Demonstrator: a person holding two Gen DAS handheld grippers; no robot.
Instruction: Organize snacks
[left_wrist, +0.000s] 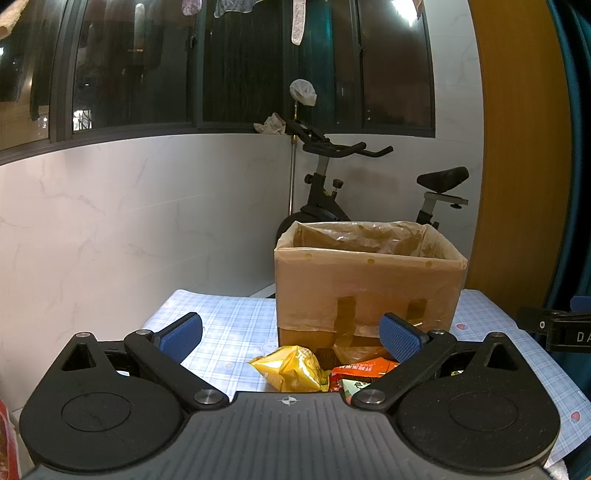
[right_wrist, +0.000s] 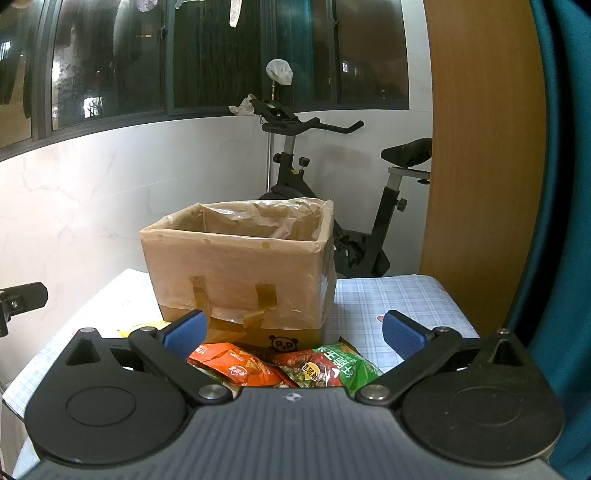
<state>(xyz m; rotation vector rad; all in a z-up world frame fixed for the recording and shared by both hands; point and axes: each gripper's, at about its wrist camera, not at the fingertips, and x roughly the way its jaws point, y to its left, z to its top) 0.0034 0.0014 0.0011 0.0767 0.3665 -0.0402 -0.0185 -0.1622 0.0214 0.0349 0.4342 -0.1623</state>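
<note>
A cardboard box (left_wrist: 365, 284) lined with a clear plastic bag stands on the checked tablecloth; the right wrist view has the same box (right_wrist: 240, 273) dead ahead. In front of it lie snack packets: a yellow one (left_wrist: 295, 369) and an orange one (left_wrist: 364, 367) below my left gripper (left_wrist: 291, 338), which is open and empty. My right gripper (right_wrist: 293, 334) is open too, hovering over an orange packet (right_wrist: 236, 363) and a green packet (right_wrist: 332, 365). A yellow packet edge (right_wrist: 142, 328) peeks out at the left.
The table (left_wrist: 229, 325) carries a blue-checked cloth. Behind it stand an exercise bike (left_wrist: 332, 177), a white marble-look wall and dark windows. A wooden door panel (right_wrist: 480, 147) and a teal curtain (right_wrist: 569, 184) close off the right side.
</note>
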